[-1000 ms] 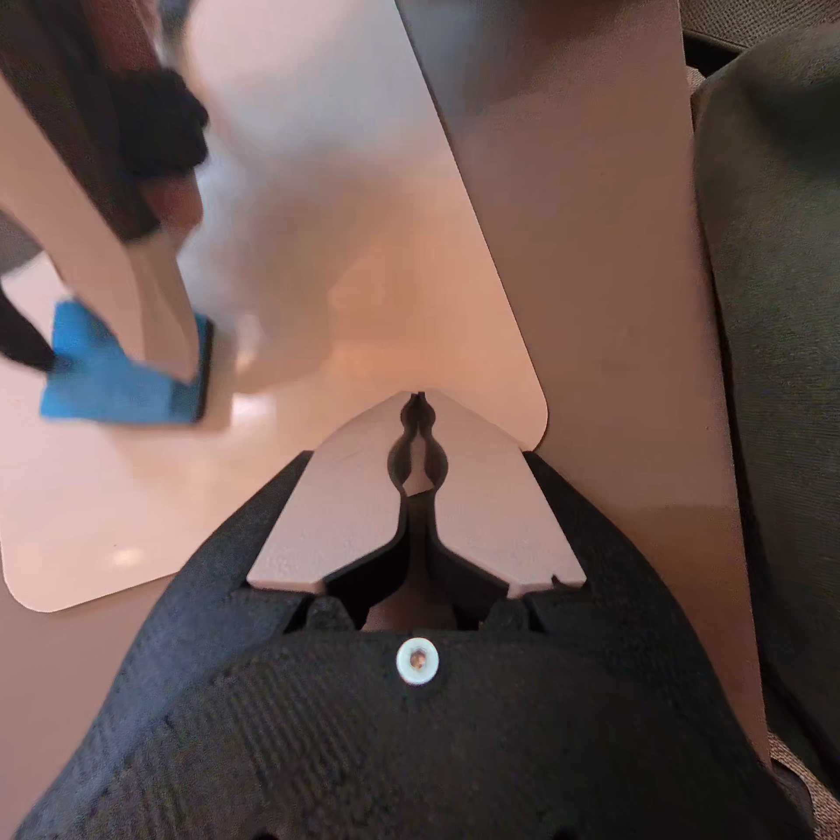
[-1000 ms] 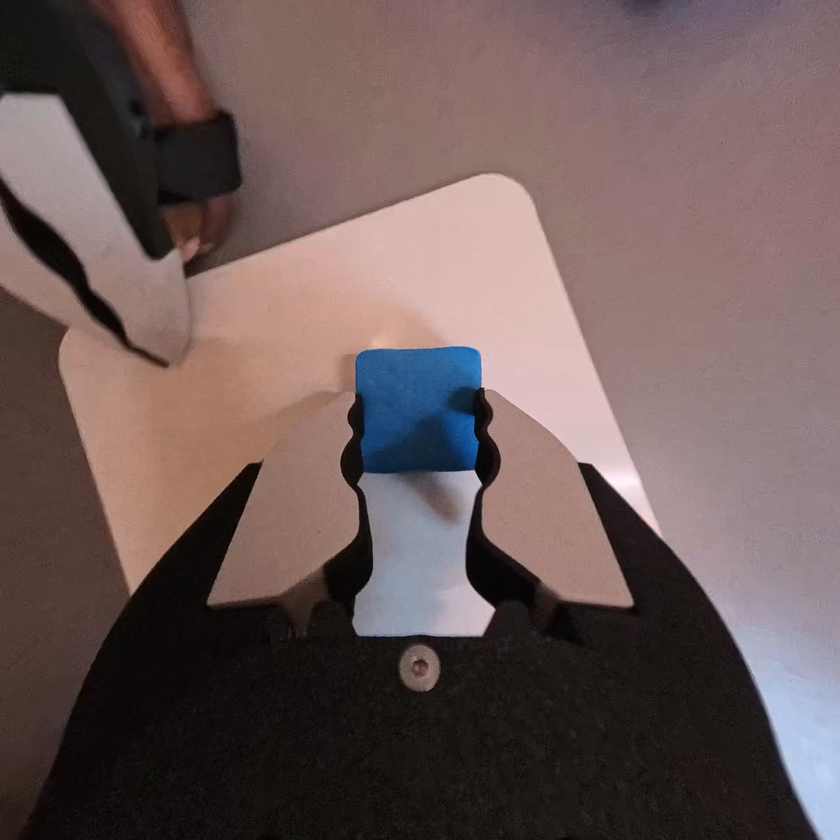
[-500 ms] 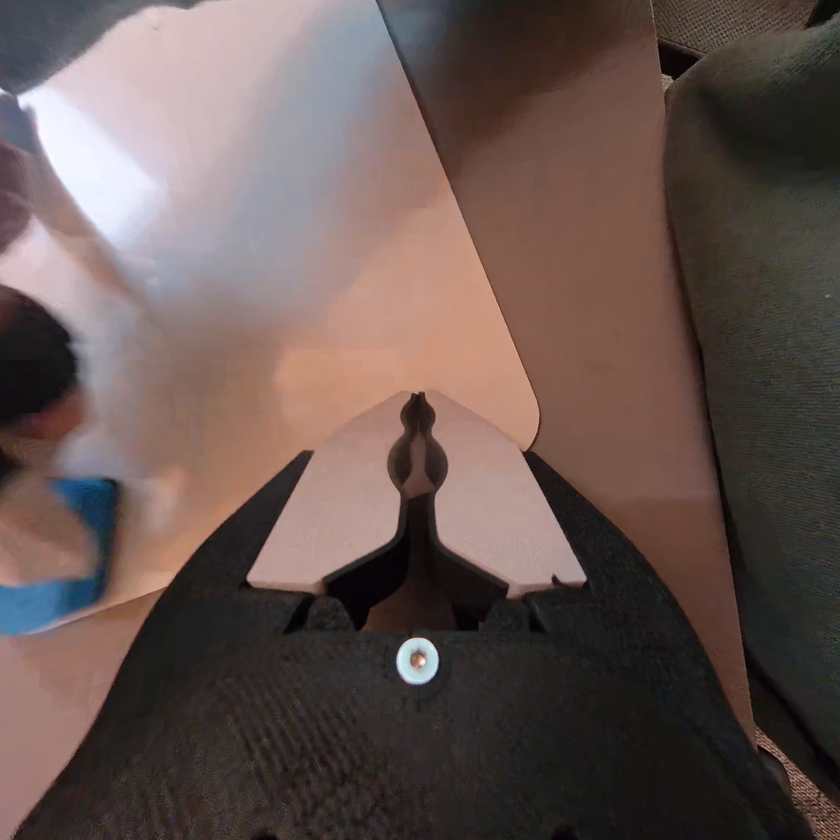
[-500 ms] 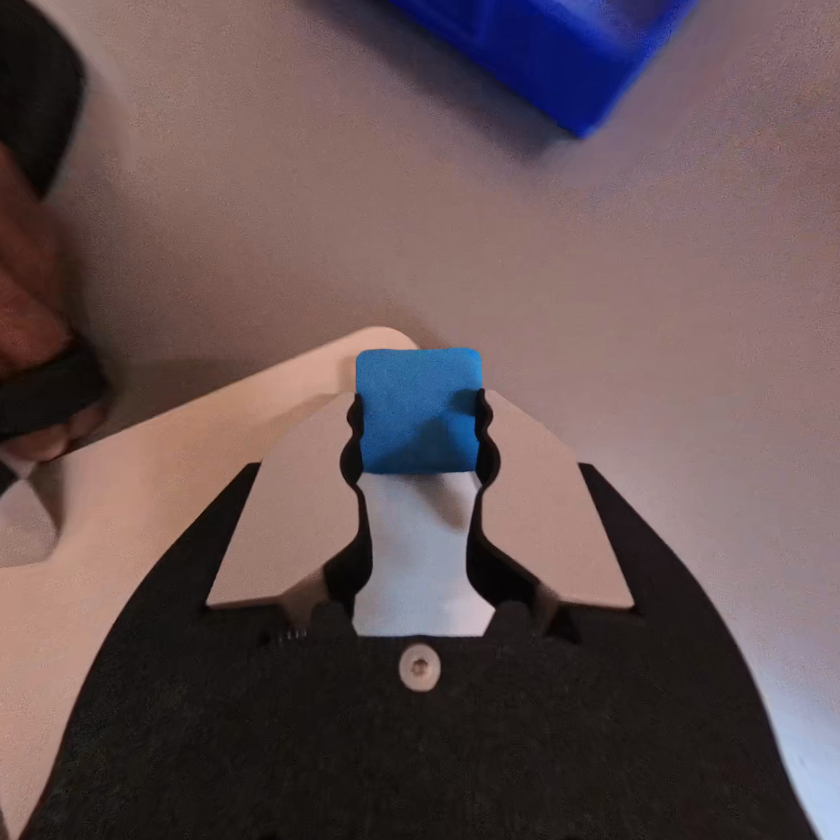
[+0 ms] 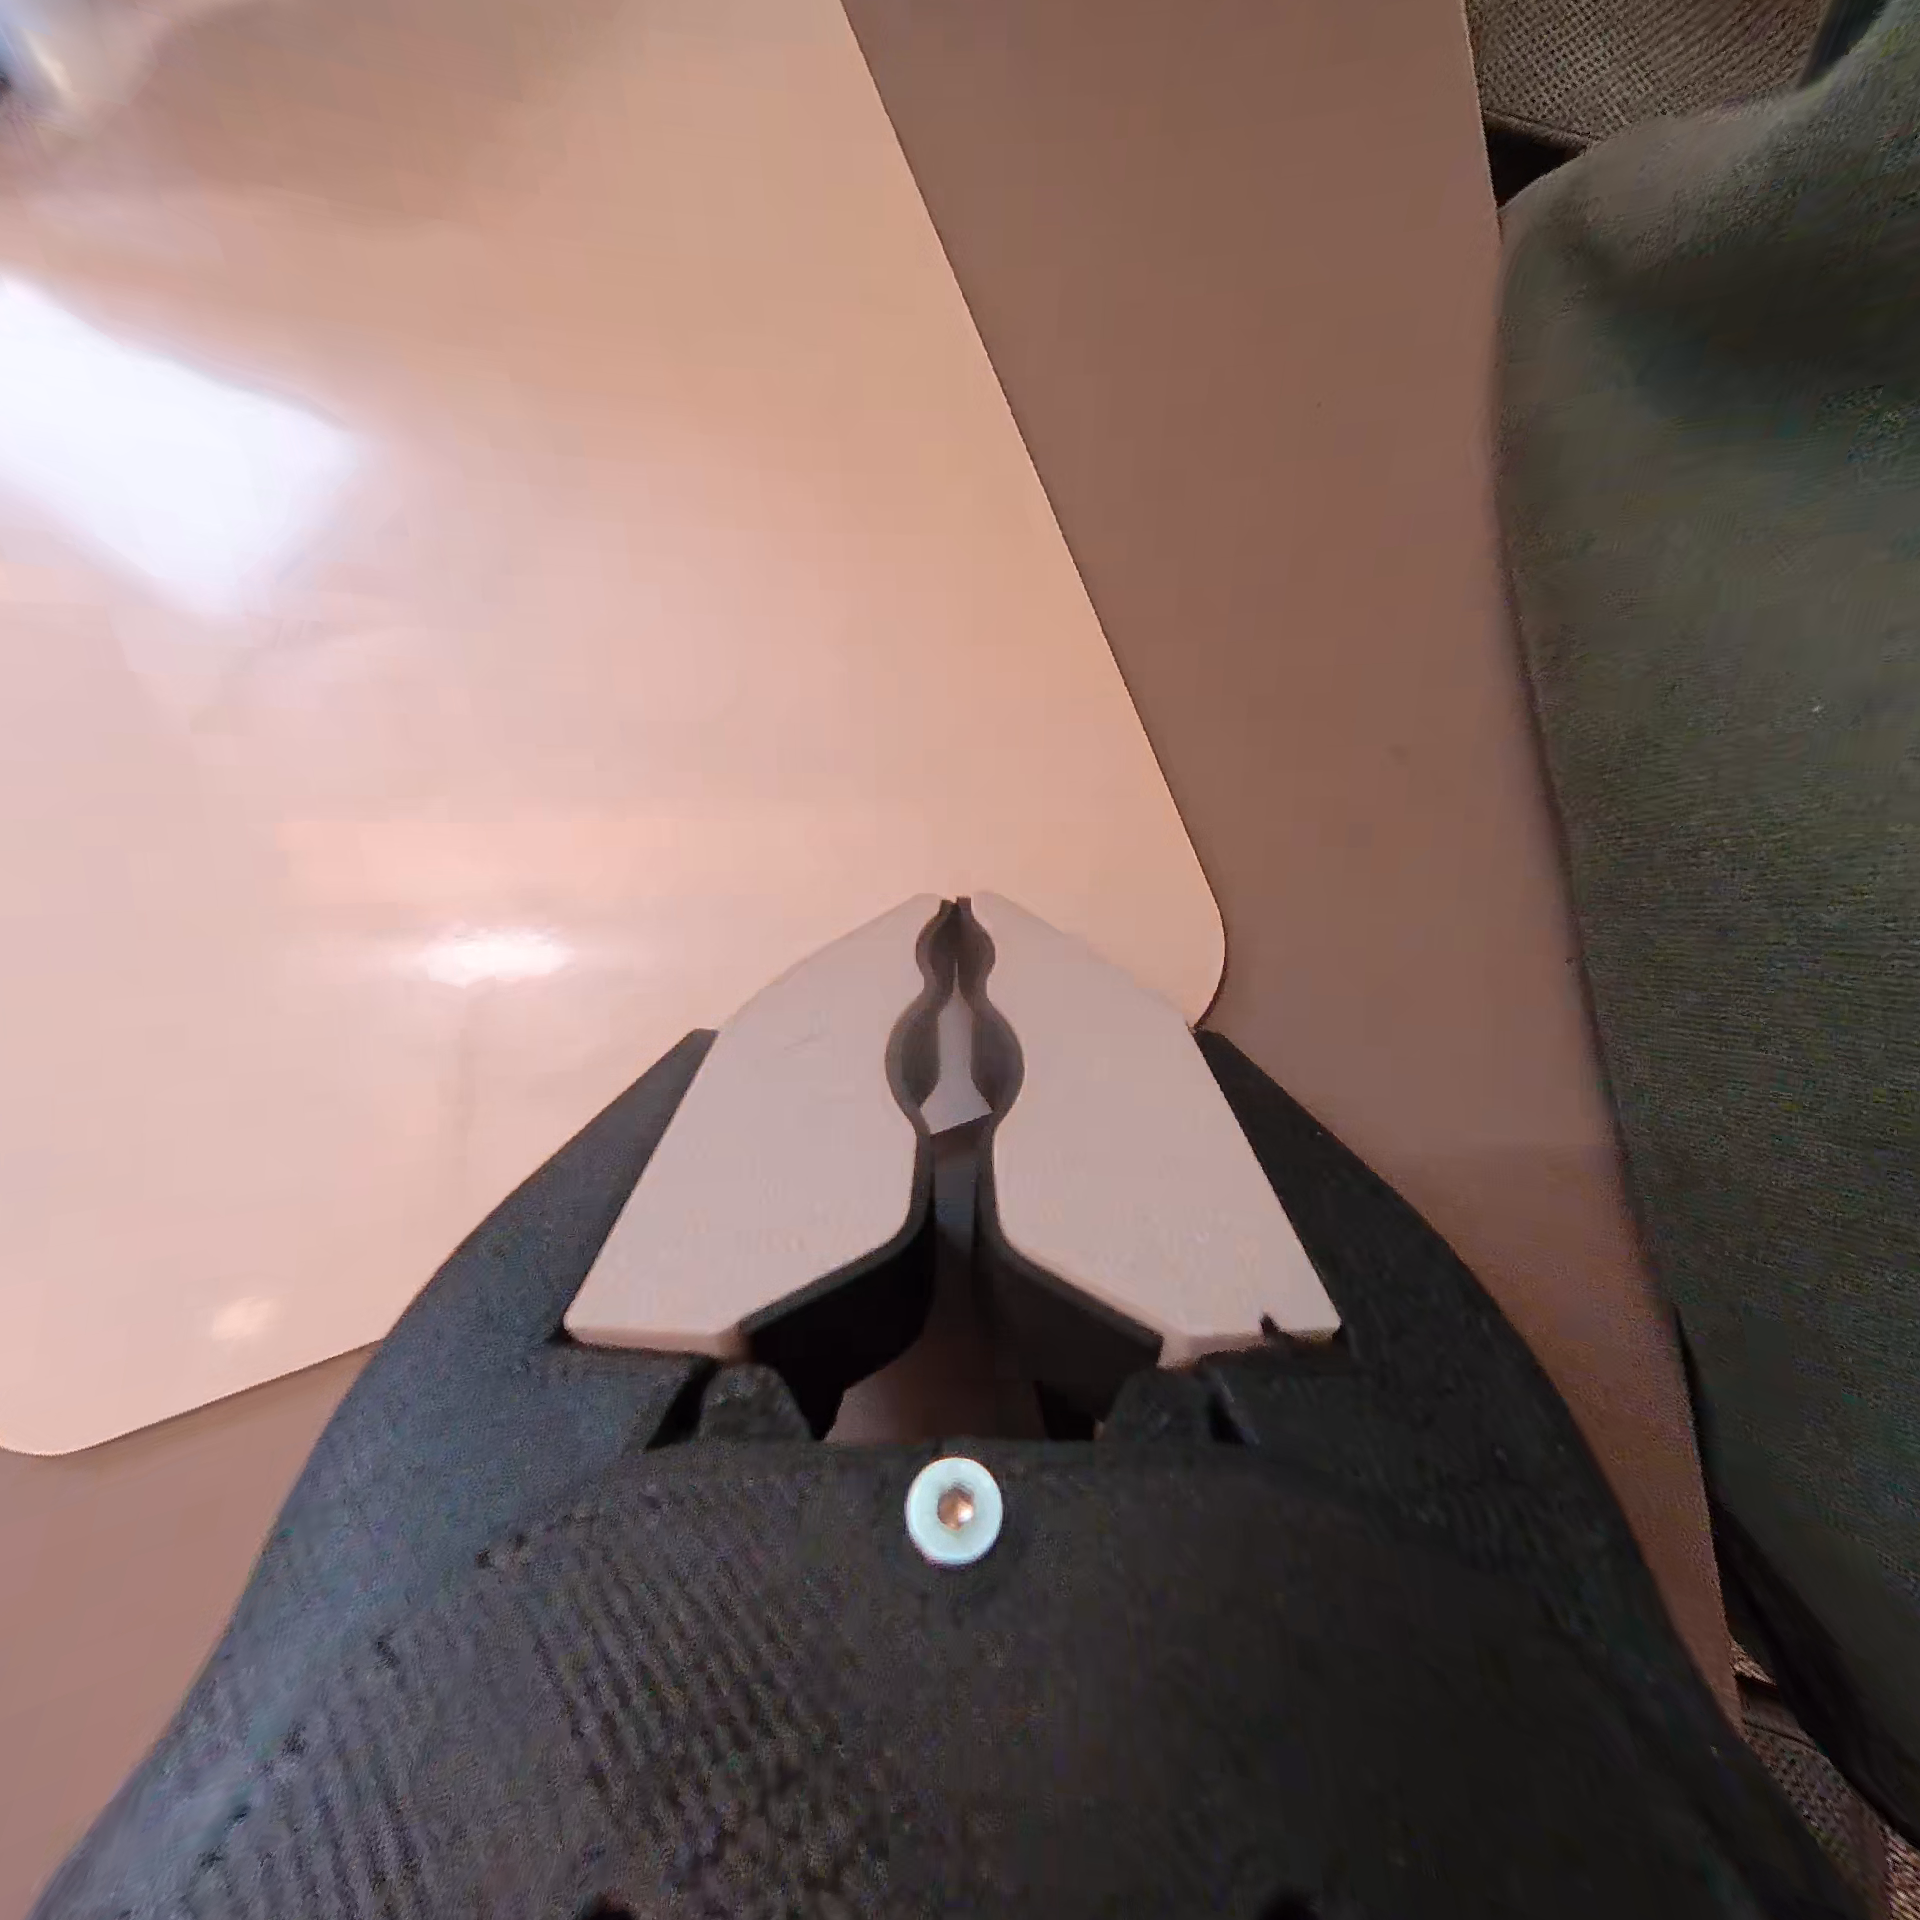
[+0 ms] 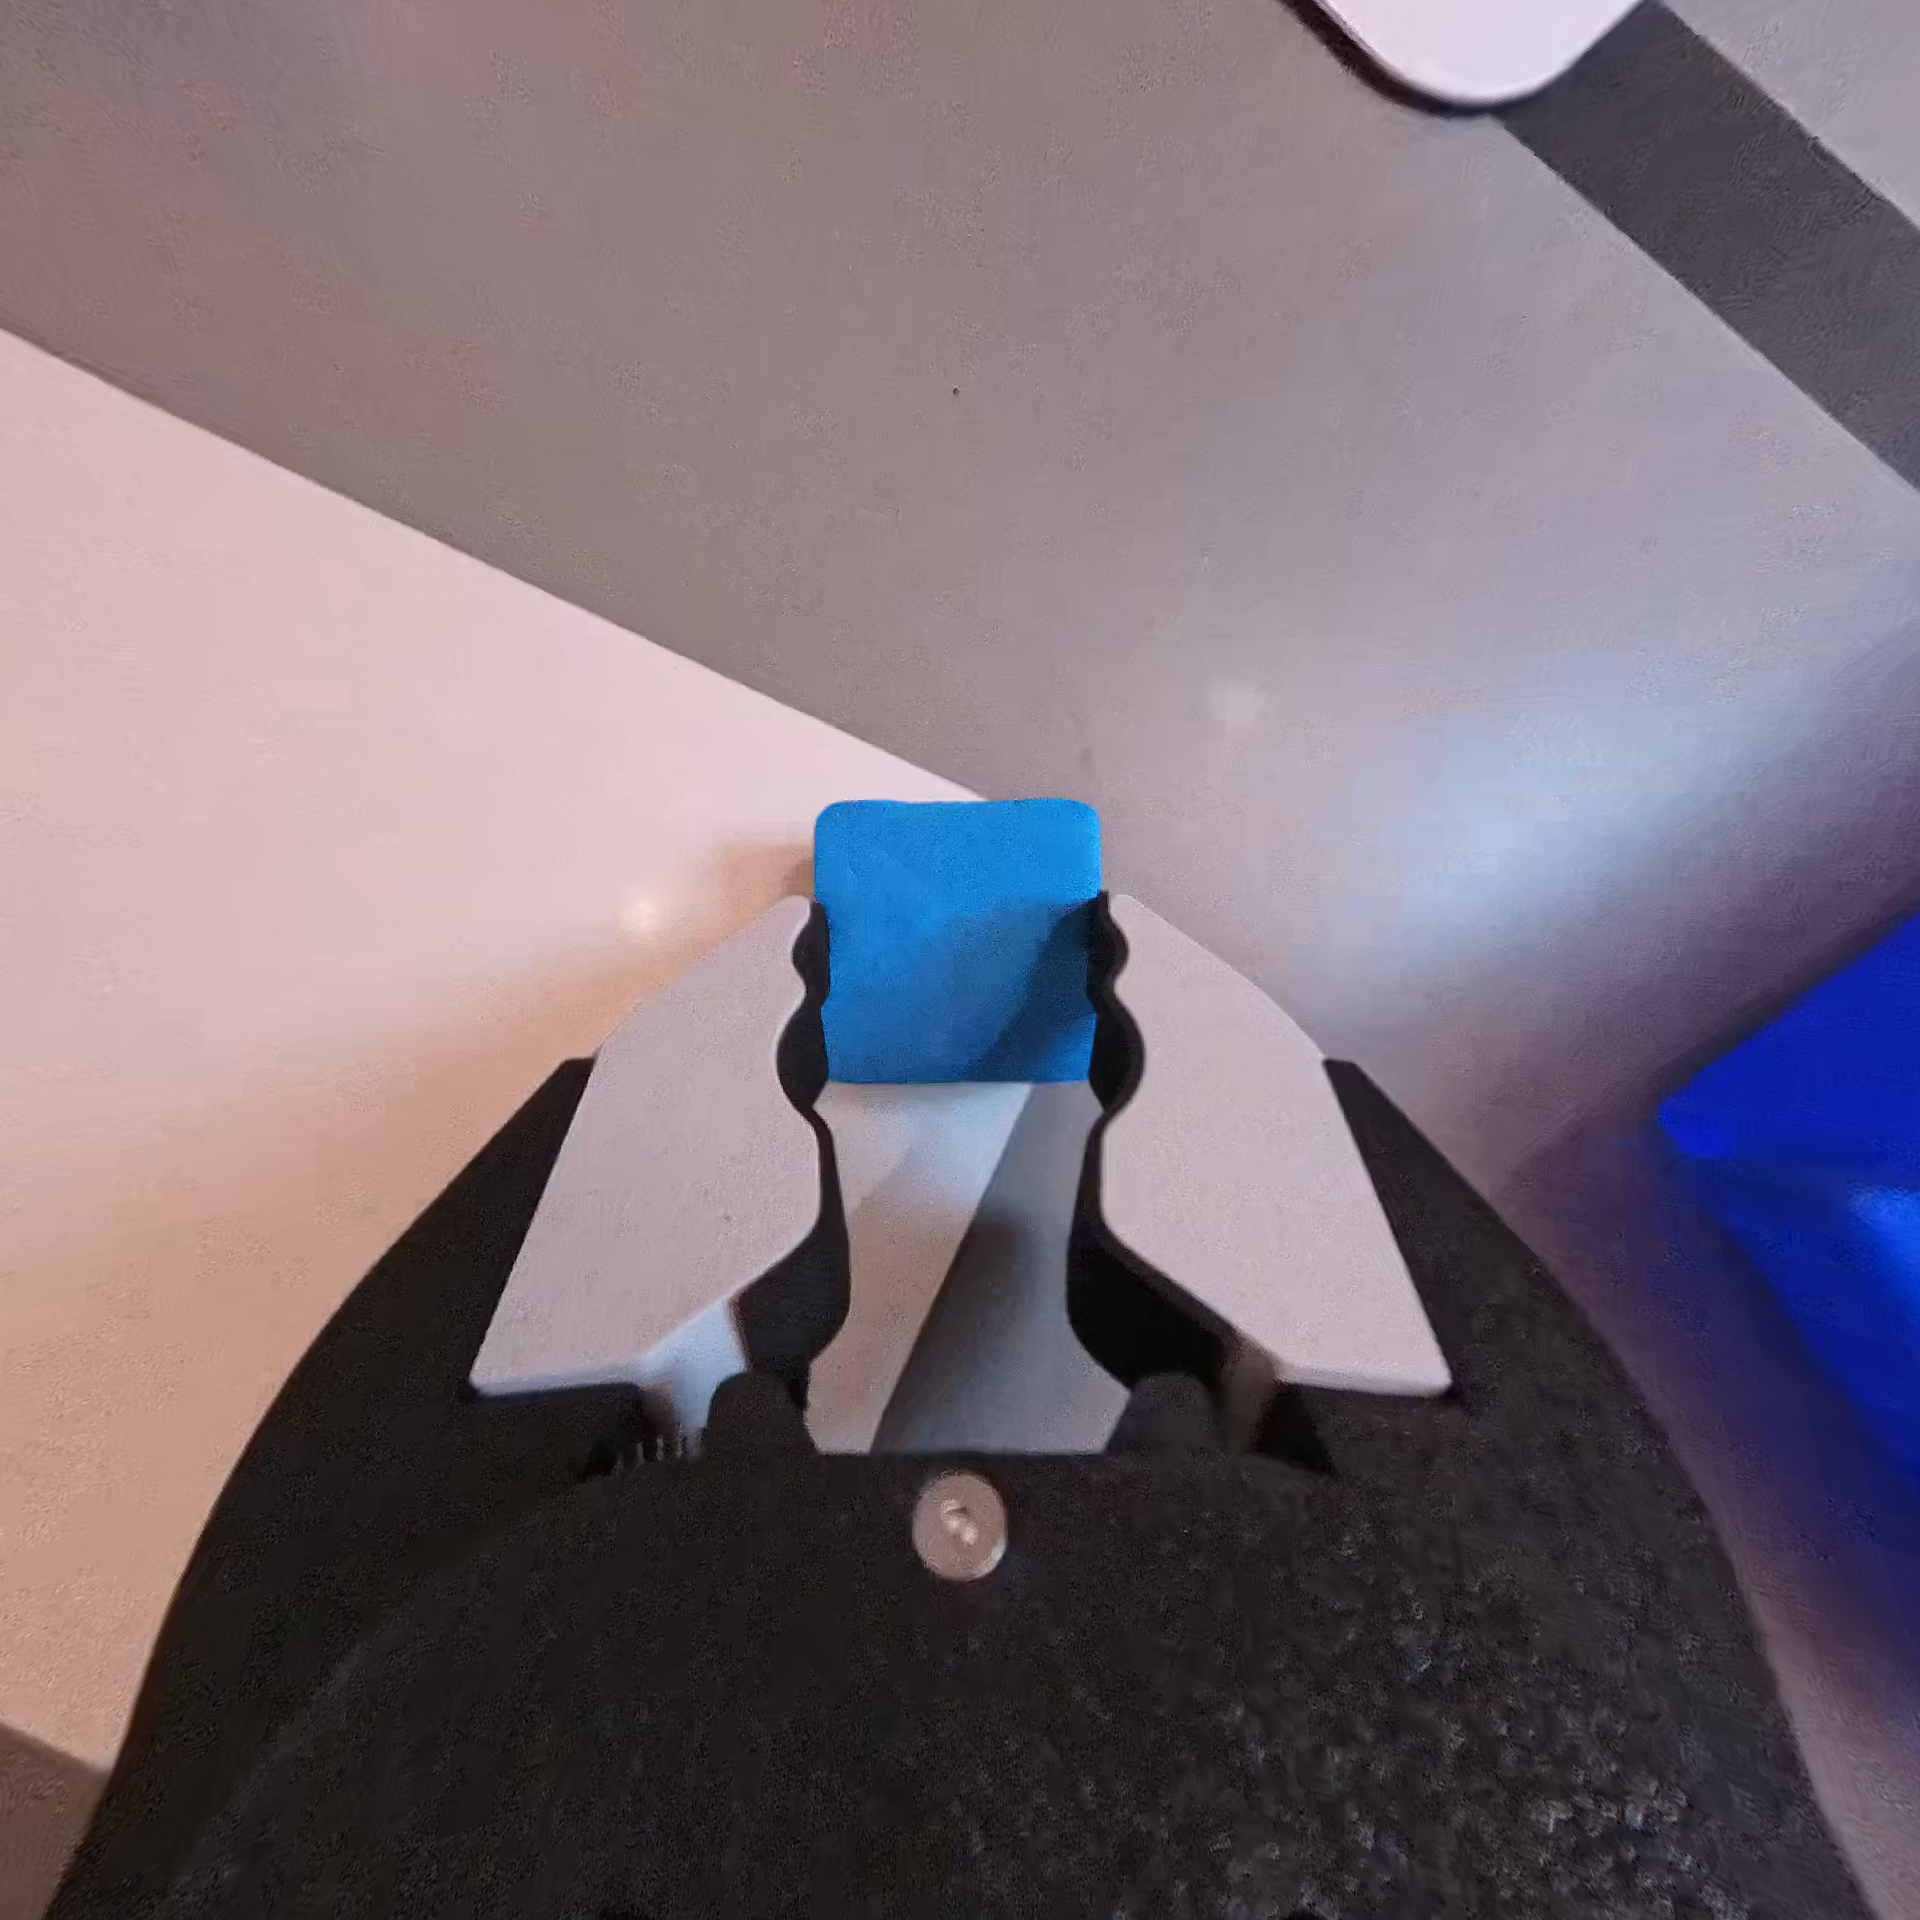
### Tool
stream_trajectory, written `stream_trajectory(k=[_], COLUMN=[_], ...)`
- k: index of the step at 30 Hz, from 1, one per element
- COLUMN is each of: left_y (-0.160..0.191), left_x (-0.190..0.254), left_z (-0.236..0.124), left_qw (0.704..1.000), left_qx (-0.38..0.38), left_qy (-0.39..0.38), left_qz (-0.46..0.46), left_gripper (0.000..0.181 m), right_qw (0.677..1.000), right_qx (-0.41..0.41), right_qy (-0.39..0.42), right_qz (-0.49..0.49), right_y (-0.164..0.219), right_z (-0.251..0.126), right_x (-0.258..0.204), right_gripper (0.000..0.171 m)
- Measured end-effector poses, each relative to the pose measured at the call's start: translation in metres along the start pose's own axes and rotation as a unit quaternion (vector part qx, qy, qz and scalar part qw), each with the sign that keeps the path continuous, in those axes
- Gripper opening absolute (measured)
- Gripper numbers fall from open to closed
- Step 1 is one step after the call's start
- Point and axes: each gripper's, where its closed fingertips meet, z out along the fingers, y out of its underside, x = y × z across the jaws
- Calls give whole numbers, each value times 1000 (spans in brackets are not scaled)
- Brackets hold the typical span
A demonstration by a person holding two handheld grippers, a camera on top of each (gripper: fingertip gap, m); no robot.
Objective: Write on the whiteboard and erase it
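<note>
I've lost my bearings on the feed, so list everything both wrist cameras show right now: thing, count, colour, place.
whiteboard: one, white, flat on the table, no marks visible
table: one, grey-beige, under the board
eraser: one, blue, between the right gripper's fingers, over the board's edge
blue bin: one, blurred, table at right
white object: one, partly visible, top edge of right view
dark fabric: one, grey-green, beyond the table edge
left gripper: closed, empty, over the board's corner
right gripper: holds the eraser

Blue eraser [image 6: 956, 940], white whiteboard [image 5: 520, 623], grey table [image 6: 935, 416].
</note>
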Motion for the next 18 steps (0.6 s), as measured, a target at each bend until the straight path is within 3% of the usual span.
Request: stream_trajectory(k=[2, 6, 8, 10, 13, 14, 16, 18], left_y=[0, -1, 0, -1, -1, -1, -1, -1], left_x=[0, 0, 1, 1, 2, 2, 2, 2], left_z=[0, 0, 0, 0, 1, 1, 1, 1], left_qw=[1000, 1000, 1000, 1000, 1000, 1000, 1000, 1000], left_qx=[1, 0, 0, 0, -1, -1, -1, 0], left_qy=[6, 6, 7, 7, 7, 7, 8, 11], left_qz=[-1, -3, -5, -7, -2, -1, -2, -5], left_gripper=[0, 0, 0, 0, 0, 0, 0, 0], right_qw=[1000, 979, 969, 978, 998, 999, 998, 989], right_qx=[1, 18, 30, 39, 52, 40, 19, 22], right_qy=[-17, -146, -164, -152, -35, -24, -38, -107], right_qz=[4, -138, -185, -137, 4, 24, -35, -102], right_y=[8, 11, 14, 10, 7, 8, -2, -20], right_z=[-6, -15, -20, -15, -7, -6, 0, 10], right_x=[-13, -151, -186, -156, -31, -15, -43, -119], right_gripper=[48, 48, 48, 48, 48, 48, 48, 48])
